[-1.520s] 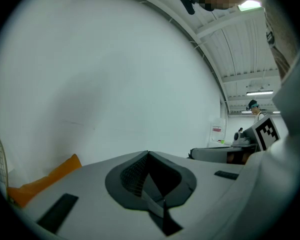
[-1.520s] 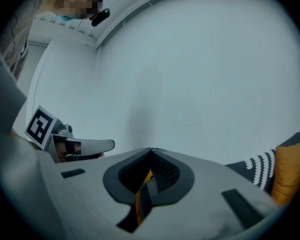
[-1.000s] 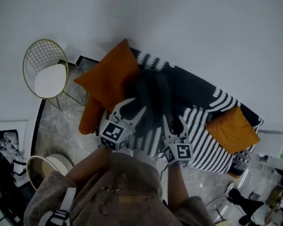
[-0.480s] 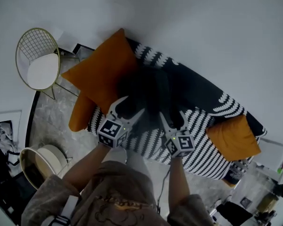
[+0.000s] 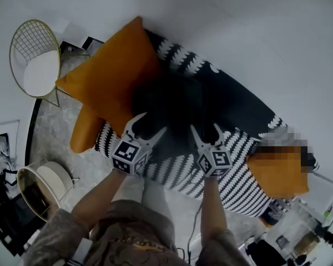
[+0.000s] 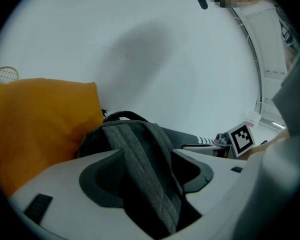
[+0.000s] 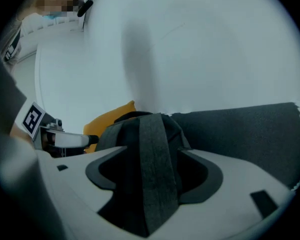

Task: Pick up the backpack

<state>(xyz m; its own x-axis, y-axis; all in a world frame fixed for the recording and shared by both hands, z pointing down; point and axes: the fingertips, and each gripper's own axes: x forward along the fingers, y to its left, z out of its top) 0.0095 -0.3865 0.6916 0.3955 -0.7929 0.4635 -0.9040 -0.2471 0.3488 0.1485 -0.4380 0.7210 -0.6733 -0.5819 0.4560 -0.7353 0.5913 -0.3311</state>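
Note:
A dark grey backpack (image 5: 172,101) lies on a sofa covered in a black and white patterned throw (image 5: 238,154), straps facing up. My left gripper (image 5: 149,125) hovers over its near left side, my right gripper (image 5: 205,129) over its near right side. Both pairs of jaws have just been opening and stand wide. In the left gripper view a grey shoulder strap (image 6: 140,159) runs between the jaws with gaps either side. The right gripper view shows the other strap (image 7: 152,154) between its jaws, also untouched by the pads.
A big orange cushion (image 5: 114,82) leans just left of the backpack, with a smaller one (image 5: 275,173) at the sofa's right end. A gold wire chair (image 5: 36,54) stands far left, a round stool (image 5: 39,184) near my left side. A white wall is behind.
Both grippers have dropped lower and closer to the backpack, and their jaws have spread wider. A strap now lies between each pair.

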